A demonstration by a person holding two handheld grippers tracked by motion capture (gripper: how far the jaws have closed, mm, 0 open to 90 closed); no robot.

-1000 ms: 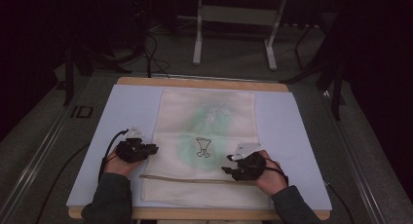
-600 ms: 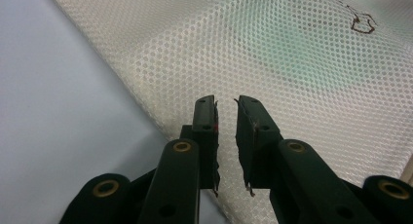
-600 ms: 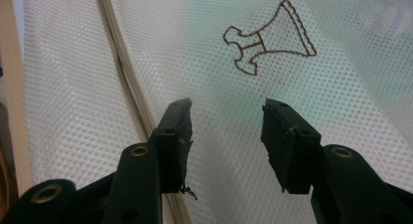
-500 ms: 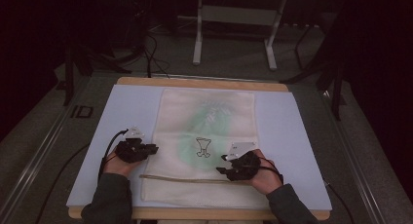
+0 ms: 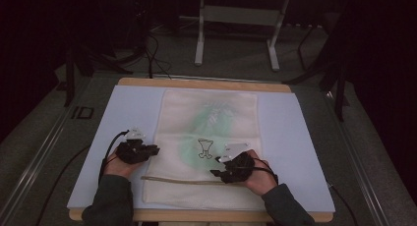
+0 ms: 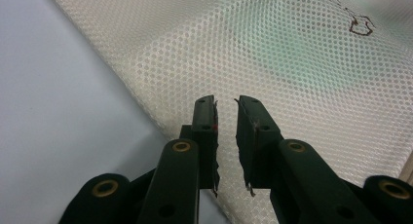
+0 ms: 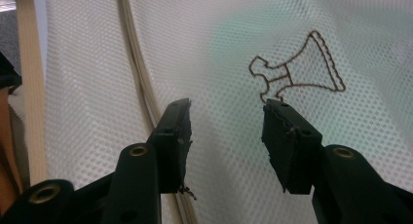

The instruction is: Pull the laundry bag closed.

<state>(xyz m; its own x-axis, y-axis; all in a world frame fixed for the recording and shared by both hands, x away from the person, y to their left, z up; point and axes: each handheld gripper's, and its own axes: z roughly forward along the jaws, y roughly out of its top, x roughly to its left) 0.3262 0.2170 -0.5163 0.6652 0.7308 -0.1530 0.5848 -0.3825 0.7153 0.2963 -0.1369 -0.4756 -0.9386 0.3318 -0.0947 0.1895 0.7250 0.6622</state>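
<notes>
A cream mesh bag (image 5: 211,113) lies flat on a pale blue mat (image 5: 133,108), with a green shape showing through it and a small brown stitched logo (image 5: 205,148) near its middle. A beige zip band (image 5: 182,180) runs across its near end. My left gripper (image 5: 151,150) hovers at the bag's left edge; in the left gripper view its jaws (image 6: 225,101) stand slightly apart over the mesh (image 6: 292,53), holding nothing. My right gripper (image 5: 216,166) sits just right of the logo, jaws (image 7: 226,107) open above the mesh, with the logo (image 7: 297,68) ahead and the zip band (image 7: 134,63) to their left.
The mat covers a wooden table (image 5: 196,82) whose near edge (image 7: 27,87) shows at the left of the right gripper view. Beyond the table are a metal stand (image 5: 201,34), dark floor and cables. Bare mat lies either side of the bag.
My right hand has slid a little to the left across the bag, closer to the logo. The left hand has kept still.
</notes>
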